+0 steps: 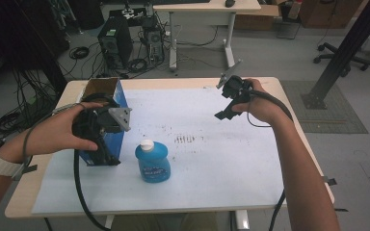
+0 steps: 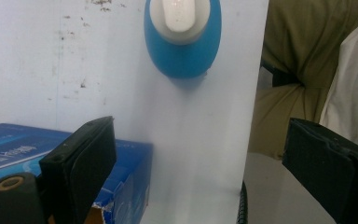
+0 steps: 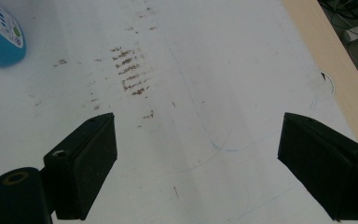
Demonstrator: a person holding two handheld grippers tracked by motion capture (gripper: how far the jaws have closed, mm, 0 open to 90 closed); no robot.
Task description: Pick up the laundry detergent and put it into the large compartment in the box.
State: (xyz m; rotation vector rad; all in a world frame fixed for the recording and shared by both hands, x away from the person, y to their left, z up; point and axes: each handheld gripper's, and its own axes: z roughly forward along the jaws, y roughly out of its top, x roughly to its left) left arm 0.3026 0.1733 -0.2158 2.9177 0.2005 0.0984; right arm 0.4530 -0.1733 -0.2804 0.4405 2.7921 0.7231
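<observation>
A lab: computer towers, cable tangles on the floor, desk.

My left gripper hangs over the box, which stands at nine o'clock on the table. The bottle stands just beside it at six. My right gripper hovers at two o'clock.

The bottle is bright blue with a white cap and a darker blue label with pale print. The box is deep blue outside, brown cardboard inside. The sheet is white, marked with rows of brown smudges and faint blue pen lines. The table edge is pale wood. Both grippers are black, with a grey plate on the left one.
</observation>
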